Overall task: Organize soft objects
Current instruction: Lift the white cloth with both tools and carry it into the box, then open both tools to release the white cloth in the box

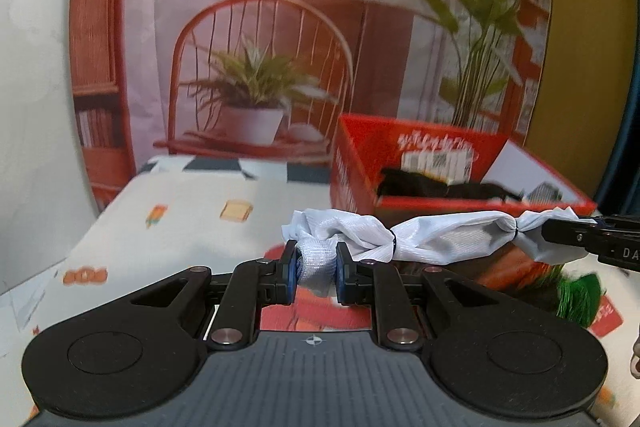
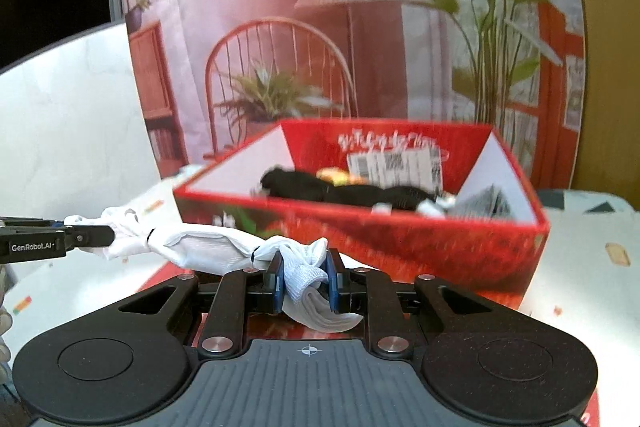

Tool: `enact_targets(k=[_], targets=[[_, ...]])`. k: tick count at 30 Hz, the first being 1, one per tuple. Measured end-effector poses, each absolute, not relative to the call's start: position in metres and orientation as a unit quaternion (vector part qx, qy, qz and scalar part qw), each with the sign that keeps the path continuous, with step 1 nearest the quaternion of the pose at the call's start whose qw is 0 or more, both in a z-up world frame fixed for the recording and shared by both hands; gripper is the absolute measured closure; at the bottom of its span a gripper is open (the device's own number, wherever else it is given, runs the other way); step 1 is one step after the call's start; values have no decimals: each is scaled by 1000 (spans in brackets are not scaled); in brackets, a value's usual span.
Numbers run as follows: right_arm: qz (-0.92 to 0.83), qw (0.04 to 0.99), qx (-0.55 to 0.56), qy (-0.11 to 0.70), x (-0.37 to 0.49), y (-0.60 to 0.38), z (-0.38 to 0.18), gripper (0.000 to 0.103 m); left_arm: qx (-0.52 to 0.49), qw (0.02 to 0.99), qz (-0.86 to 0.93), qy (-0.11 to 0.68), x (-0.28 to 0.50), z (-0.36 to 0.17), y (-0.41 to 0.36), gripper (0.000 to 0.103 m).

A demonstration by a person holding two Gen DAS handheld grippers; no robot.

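A white cloth roll [image 1: 436, 237], tied with two black bands, hangs stretched between my two grippers above the table. My left gripper [image 1: 316, 269] is shut on its left end. My right gripper [image 2: 306, 281] is shut on its right end [image 2: 308, 273]; it also shows at the right edge of the left wrist view [image 1: 576, 235]. The roll [image 2: 200, 247] runs left to the left gripper [image 2: 80, 237] in the right wrist view. Behind it stands an open red box [image 2: 400, 239] holding black soft items [image 2: 340, 189]. The box shows in the left wrist view [image 1: 440, 143] too.
The table wears a white cloth with small food prints [image 1: 180, 223]. A red printed sheet [image 1: 320, 315] and a green furry item [image 1: 576, 293] lie below the roll. A printed backdrop of a room [image 1: 280, 27] stands behind the table.
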State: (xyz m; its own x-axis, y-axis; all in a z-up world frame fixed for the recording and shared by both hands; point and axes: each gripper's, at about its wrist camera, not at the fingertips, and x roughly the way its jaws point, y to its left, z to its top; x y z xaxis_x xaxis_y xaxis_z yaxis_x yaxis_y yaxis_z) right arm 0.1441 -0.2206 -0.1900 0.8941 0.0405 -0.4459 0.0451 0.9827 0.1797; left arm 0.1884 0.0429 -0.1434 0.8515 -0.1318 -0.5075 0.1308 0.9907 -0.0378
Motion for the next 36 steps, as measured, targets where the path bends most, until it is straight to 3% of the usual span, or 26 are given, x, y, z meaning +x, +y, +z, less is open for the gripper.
enact_targets(k=[17, 28, 36], targets=[[-24, 979, 76, 185, 161, -265, -131, 85, 3, 967, -109, 231, 217, -99, 9, 84], [-54, 976, 82, 195, 184, -304, -123, 85, 17, 961, -130, 242, 260, -95, -20, 84], [-58, 966, 84, 238, 206, -319, -139, 85, 42, 942, -153, 296, 290, -114, -36, 84]])
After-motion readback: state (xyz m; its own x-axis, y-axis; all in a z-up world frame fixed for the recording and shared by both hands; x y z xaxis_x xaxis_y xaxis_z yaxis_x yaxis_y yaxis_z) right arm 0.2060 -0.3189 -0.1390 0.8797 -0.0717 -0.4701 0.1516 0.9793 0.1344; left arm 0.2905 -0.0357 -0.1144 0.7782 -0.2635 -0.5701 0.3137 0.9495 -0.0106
